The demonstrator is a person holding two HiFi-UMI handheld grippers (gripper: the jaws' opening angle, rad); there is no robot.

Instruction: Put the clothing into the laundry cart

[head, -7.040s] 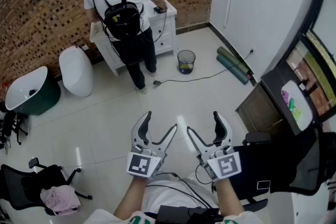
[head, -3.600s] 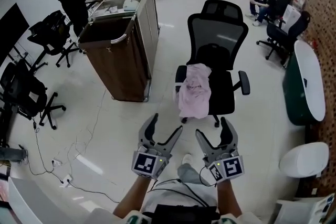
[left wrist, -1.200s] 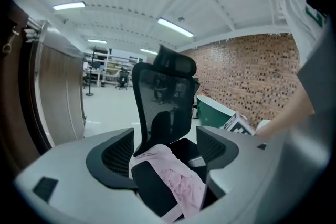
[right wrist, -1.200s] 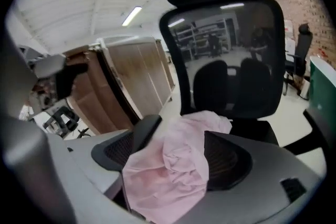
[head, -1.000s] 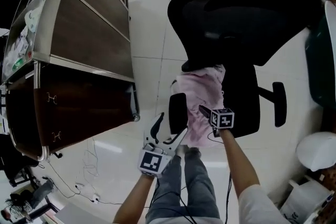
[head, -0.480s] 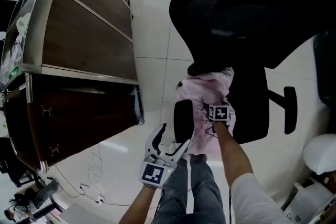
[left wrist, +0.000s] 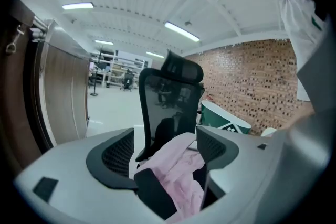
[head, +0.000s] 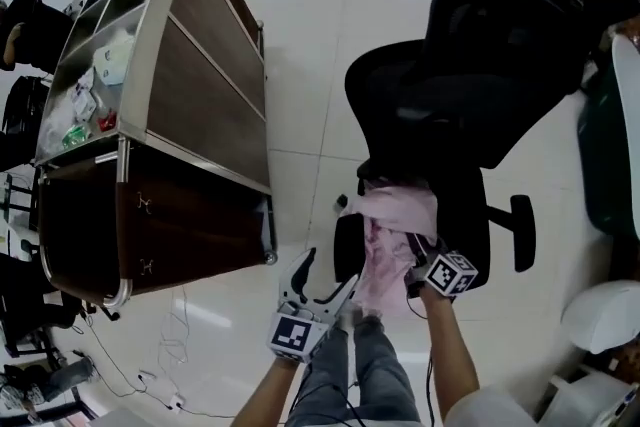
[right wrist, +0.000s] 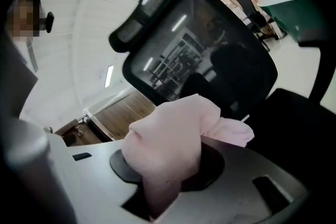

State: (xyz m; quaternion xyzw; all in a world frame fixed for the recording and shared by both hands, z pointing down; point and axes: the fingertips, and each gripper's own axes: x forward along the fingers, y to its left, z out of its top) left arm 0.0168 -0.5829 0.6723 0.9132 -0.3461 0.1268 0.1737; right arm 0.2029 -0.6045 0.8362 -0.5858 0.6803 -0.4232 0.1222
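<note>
We had the right gripper (head: 424, 264) with its fingers clamped on a bunched fold of the pink clothing (head: 396, 220), which lay draped over the office chair (head: 480, 65) seat. The left gripper (head: 322, 277) hung beside it, fingers wide and empty. The pick-up was in hand. Next, we judged, the garment needed lifting clear and carrying left to the laundry cart (head: 205, 115).

Your pale pink crumpled cloth garment (head: 392, 233) sits low and centre in the head view, bunched up and hanging in soft folds. One fold is pinched as your right gripper (right wrist: 168, 164) closes its jaws on it. The brown wood-panelled, metal-rimmed laundry cart (head: 205, 120) stands upright at the left, apart from the garment.
</note>
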